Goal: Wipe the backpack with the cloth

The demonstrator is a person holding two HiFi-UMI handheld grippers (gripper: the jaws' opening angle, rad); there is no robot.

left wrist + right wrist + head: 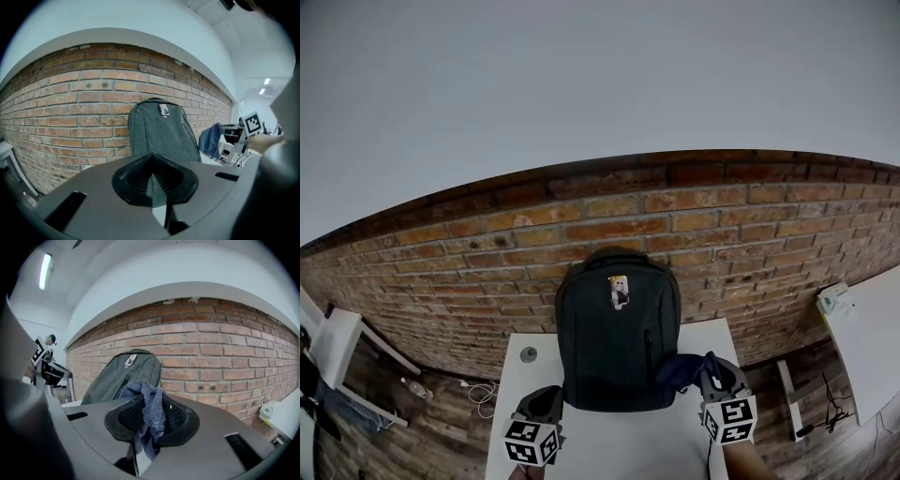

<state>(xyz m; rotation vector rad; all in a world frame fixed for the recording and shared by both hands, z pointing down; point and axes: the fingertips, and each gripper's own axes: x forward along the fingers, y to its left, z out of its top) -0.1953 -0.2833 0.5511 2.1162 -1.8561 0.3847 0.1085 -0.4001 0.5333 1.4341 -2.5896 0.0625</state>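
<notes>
Tongs, two: left tongs pressed together, nothing between; right tongs clamped on the cloth. One brick wall, rough, red. One table, flat, white. One backpack, dark grey fabric, round-topped, upright on the table against the wall. One cloth, blue, knitted, crumpled, just beside the backpack's lower right side; contact unclear.

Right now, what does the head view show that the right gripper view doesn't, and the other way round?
Only the head view: a small round disc on the white table and a white cable on the floor. Only the right gripper view: a ceiling light, and a close look at the right tool shut on the cloth. Both: the grey backpack upright in front of the brick wall.
</notes>
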